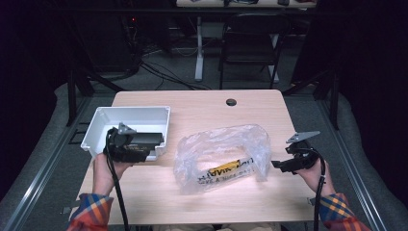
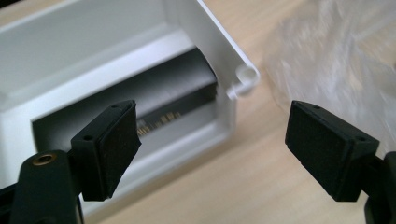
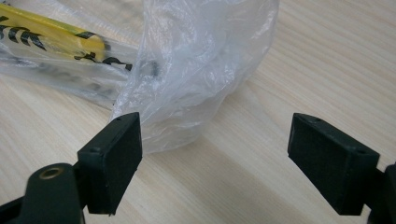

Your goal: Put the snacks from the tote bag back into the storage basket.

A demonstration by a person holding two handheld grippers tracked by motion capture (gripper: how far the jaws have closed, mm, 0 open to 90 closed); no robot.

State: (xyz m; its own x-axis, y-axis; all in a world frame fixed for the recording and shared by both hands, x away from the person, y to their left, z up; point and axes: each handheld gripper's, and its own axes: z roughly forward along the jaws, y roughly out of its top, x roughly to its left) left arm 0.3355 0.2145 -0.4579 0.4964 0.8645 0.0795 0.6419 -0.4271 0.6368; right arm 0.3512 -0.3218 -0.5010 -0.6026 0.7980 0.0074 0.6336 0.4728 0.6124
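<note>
A: Taking the clear plastic bag [image 1: 221,156] as the mark, what lies nearest the person?

B: The two hands. The left gripper [image 1: 144,144] hovers to the bag's left, over the near right corner of the white plastic bin [image 1: 98,122]. Its fingers [image 2: 109,144] stand wide apart with nothing between them.

A: And on the other side?

B: The right gripper [image 1: 278,165] sits just to the bag's right, low over the table [image 1: 202,103], pointing at the bag. Its fingers [image 3: 114,156] are wide too; one is just beside the bag's crumpled edge, gripping nothing.

A: What is in the bin?

B: A flat black box [image 2: 154,100], lying against the wall nearest the bag.

A: And the bag itself?

B: Mid-table, with yellow packaging with black lettering [image 1: 226,168] inside
</note>
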